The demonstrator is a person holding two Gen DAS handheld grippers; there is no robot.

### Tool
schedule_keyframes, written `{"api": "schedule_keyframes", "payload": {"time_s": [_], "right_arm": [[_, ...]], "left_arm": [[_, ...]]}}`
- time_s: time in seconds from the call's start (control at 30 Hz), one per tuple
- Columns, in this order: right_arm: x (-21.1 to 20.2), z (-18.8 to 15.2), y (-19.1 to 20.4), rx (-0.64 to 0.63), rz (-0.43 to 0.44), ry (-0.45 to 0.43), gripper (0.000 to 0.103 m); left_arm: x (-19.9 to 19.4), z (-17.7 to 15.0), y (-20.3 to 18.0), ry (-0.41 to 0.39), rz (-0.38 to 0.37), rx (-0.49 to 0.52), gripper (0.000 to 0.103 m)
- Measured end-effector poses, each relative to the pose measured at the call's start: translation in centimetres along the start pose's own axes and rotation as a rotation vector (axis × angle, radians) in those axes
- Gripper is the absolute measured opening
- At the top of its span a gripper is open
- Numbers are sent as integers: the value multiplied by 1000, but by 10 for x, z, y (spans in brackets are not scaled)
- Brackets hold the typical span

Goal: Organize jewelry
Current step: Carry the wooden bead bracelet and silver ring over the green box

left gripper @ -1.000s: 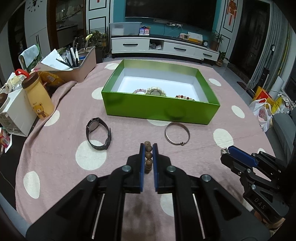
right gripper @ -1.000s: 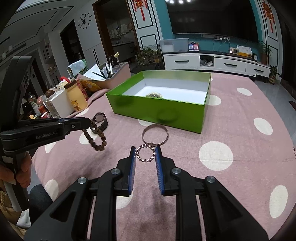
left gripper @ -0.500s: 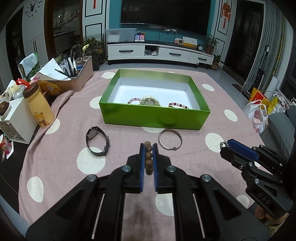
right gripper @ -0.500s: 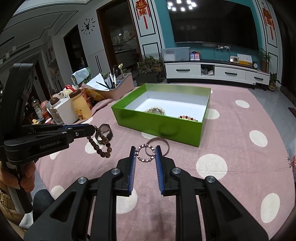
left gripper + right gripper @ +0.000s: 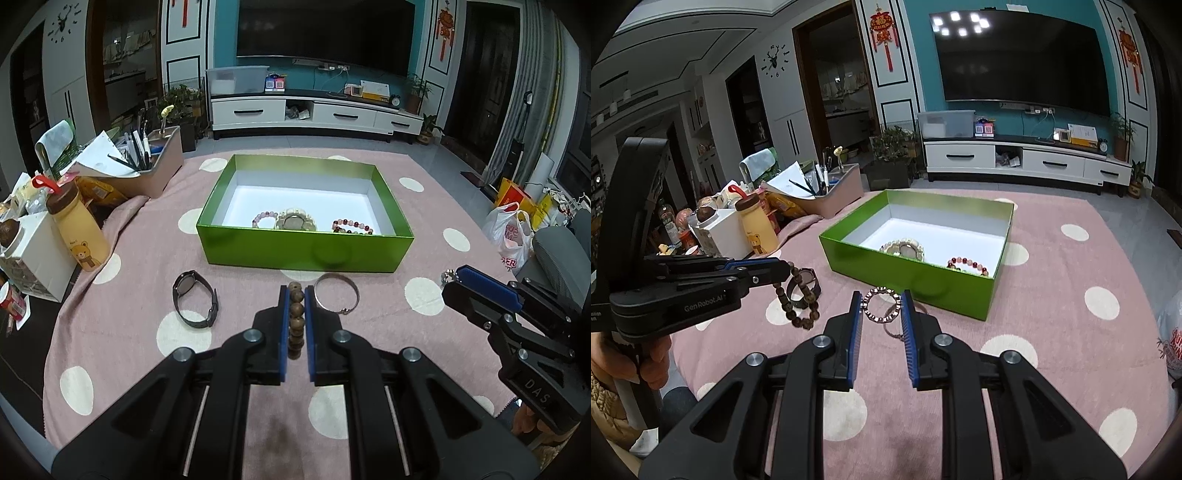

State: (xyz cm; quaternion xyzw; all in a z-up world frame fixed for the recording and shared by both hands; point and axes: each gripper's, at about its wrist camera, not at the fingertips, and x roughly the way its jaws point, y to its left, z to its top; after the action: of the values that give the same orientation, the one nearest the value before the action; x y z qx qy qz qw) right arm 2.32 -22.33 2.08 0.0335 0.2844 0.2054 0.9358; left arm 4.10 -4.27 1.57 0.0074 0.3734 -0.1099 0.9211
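Note:
My left gripper (image 5: 296, 295) is shut on a brown wooden bead bracelet (image 5: 296, 321), which hangs in a loop (image 5: 801, 299) above the cloth. My right gripper (image 5: 882, 304) is shut on a small sparkly ring bracelet (image 5: 881, 305), held up in front of the green box (image 5: 908, 275). The green box (image 5: 303, 251) holds several bead bracelets (image 5: 352, 226). A black watch (image 5: 194, 302) and a silver bangle (image 5: 336, 297) lie on the pink dotted cloth before the box. The right gripper (image 5: 448, 277) also shows at the right of the left wrist view.
At the left stand a yellow bear bottle (image 5: 79, 229), a white box (image 5: 35, 254) and a pink pen tray (image 5: 147, 170). Plastic bags (image 5: 511, 229) sit beyond the table's right edge. A person's hand (image 5: 652, 360) holds the left gripper's handle.
Both grippers rose with their bracelets still held, so the box's inside and its bracelets show more fully. The watch and bangle have not moved.

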Motion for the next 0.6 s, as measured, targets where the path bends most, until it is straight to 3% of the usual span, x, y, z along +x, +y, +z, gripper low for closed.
{"api": "schedule_keyframes", "payload": {"time_s": [0.6], "right_arm": [[2,17,-3,-11,-8,-34,21]], "left_arm": [[2,21,-9,-37,-24,30,7]]}}
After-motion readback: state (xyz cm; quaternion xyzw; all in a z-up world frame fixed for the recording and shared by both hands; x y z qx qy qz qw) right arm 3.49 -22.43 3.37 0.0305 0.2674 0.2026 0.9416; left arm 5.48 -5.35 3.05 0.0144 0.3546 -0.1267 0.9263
